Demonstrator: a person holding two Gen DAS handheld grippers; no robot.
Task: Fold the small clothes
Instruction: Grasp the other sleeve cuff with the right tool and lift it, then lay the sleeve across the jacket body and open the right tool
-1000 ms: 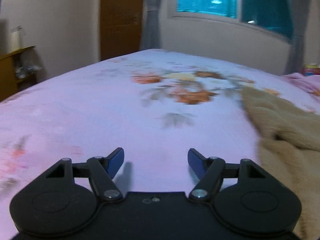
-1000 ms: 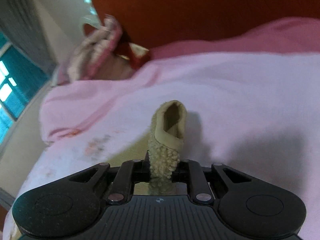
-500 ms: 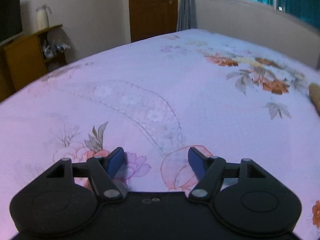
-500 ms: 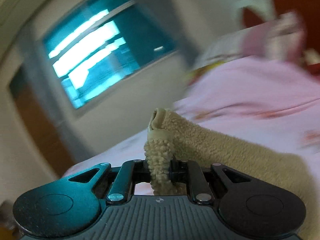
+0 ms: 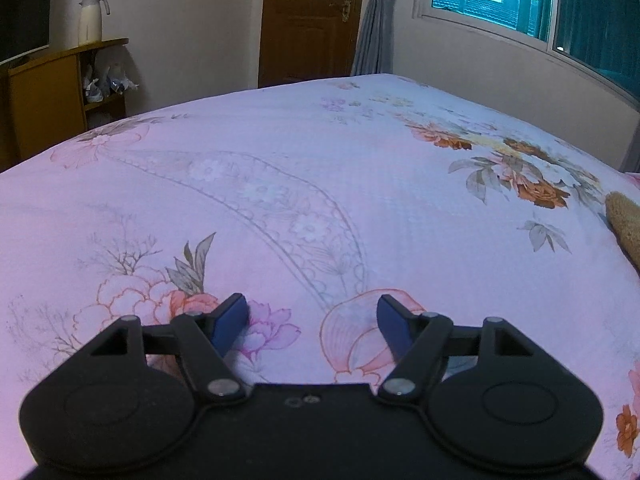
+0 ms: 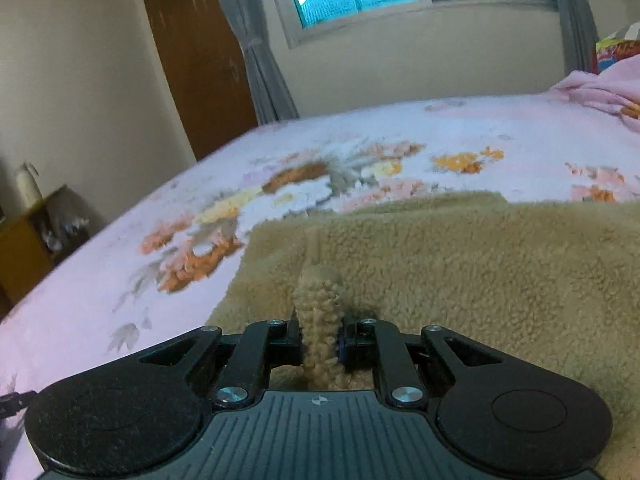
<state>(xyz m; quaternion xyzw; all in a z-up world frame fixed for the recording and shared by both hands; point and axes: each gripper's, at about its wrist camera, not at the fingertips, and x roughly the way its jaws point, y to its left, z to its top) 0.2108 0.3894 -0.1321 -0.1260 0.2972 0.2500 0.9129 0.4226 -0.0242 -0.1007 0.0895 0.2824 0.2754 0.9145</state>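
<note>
Laying out the fleece (image 6: 460,264) on the bed (image 5: 320,184). Right tongs (image 6: 320,342) clenched on a near edge fold. Left tongs (image 5: 312,320) released, empty, left of the fleece. Next, probably: set down flat, left grabs an edge.

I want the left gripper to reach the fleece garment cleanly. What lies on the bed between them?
Only bare floral bedsheet lies between the open left gripper and the tan fleece garment at the left wrist view's right edge.

Black grippers (image 5: 312,324), blue-padded fingers (image 5: 228,322), silver screws.
</note>
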